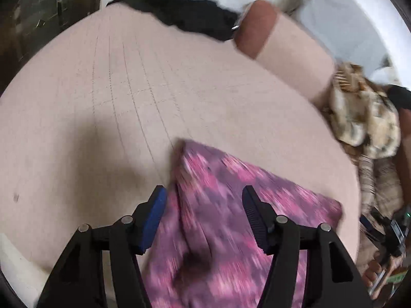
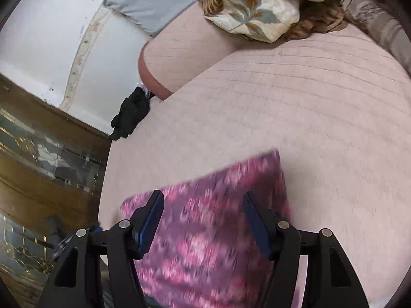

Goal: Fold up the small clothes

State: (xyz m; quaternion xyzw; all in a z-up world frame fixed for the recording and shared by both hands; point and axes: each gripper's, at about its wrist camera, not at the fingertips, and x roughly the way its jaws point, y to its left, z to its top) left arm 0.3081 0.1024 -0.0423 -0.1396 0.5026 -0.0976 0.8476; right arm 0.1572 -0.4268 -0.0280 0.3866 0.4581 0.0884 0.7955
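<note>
**A:** So in our left wrist view, our left gripper (image 1: 204,197) had its jaws spread wide with nothing between the pads. The pink-purple patterned cloth (image 1: 221,220) sat right under it on the pale pink bedspread (image 1: 108,107), folded into a rough rectangle, one corner pointing away from us. Everything was motion-blurred, so we couldn't tell whether the fingertips touched the fabric.

**B:** Same deal on our side. Our right gripper (image 2: 203,202) was also spread apart, gripping nothing, hanging over that cloth (image 2: 210,231). It lay near the close edge of the bedspread (image 2: 308,107).

**A:** Farther out, we had a black garment (image 1: 185,15) bunched at the far edge of the bed, next to a pink bolster (image 1: 285,43). A floral blanket (image 1: 364,118) was heaped off to the right.

**B:** We saw that blanket (image 2: 257,7) at the top, and the black garment (image 2: 131,113) drooping over the bed's left edge.
</note>
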